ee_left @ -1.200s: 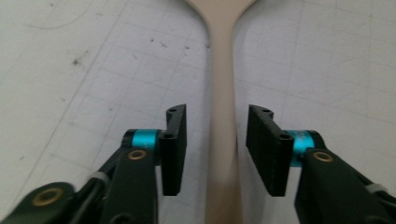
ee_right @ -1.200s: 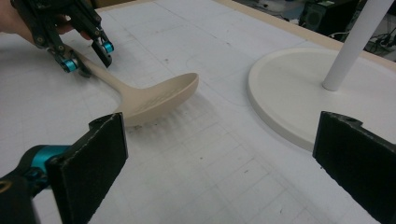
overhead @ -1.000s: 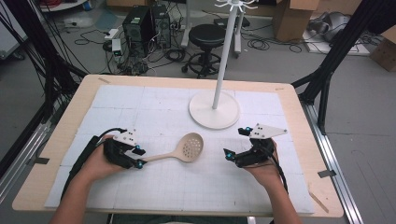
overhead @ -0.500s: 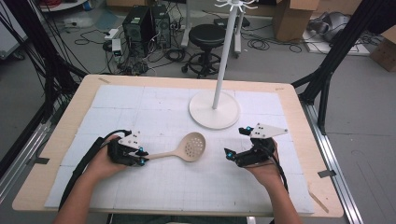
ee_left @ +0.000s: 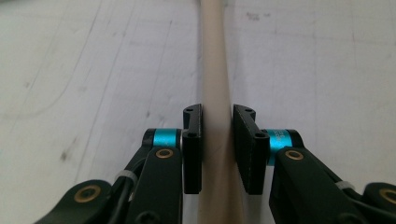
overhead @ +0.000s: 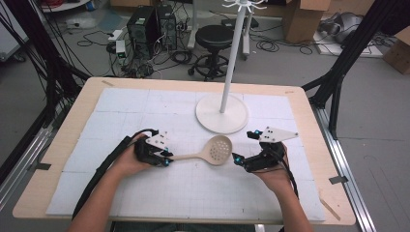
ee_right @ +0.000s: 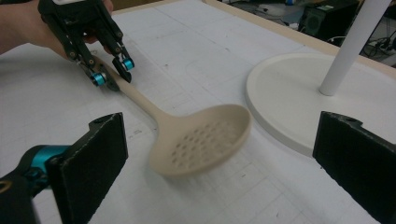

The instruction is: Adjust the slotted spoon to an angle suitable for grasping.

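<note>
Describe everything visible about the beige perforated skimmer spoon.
The beige perforated skimmer spoon looks like matte plastic: a long round handle and an oval bowl dotted with small holes. It lies on the white gridded mat, bowl toward the white stand base. The left gripper is clamped on the handle; the right gripper, open, sits just beside the bowl.

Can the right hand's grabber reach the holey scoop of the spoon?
Probably yes. The right gripper is open, its fingers spread wide toward the spoon's bowl, with bare mat between. The left gripper holds the handle, off to one side.
</note>
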The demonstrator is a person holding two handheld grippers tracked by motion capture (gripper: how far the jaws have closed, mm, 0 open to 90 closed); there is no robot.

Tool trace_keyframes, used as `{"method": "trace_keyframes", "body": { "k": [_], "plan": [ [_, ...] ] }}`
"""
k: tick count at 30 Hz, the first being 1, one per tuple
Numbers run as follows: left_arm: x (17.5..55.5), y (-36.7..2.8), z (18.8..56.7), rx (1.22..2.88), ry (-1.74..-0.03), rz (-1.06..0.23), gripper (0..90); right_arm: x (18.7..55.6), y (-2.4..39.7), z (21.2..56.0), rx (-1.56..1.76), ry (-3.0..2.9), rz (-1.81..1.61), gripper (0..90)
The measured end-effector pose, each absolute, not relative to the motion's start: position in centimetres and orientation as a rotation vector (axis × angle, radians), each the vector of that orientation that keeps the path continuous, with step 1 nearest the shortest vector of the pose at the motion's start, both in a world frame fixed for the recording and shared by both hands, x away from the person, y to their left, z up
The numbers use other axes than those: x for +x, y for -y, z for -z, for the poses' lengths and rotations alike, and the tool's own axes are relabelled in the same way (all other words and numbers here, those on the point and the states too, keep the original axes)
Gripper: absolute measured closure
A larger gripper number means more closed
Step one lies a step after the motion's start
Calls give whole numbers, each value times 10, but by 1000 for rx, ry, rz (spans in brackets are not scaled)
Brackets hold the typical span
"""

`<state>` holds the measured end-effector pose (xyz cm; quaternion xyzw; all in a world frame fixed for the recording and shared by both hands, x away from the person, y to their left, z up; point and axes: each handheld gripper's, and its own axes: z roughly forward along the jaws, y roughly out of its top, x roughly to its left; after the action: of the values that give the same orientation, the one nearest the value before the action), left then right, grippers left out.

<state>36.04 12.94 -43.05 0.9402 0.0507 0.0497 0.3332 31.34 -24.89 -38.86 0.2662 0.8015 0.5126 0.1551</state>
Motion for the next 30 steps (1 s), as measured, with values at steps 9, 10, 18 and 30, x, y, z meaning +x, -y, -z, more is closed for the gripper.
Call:
{"method": "trace_keyframes", "body": {
  "k": [9, 10, 18, 30],
  "plan": [
    [368, -89, 430, 2461, -75, -106, 743, 313, 246, 387, 751, -2304, -1466, 15],
    [369, -84, 430, 2462, -72, -105, 743, 313, 246, 387, 751, -2305, -1467, 14],
    [376, -64, 430, 2462, -57, -91, 743, 312, 245, 388, 752, -2311, -1465, 14],
    [381, -69, 425, 2411, -145, -53, 566, 313, 244, 390, 753, -2318, -1471, 15]
  ]
}}
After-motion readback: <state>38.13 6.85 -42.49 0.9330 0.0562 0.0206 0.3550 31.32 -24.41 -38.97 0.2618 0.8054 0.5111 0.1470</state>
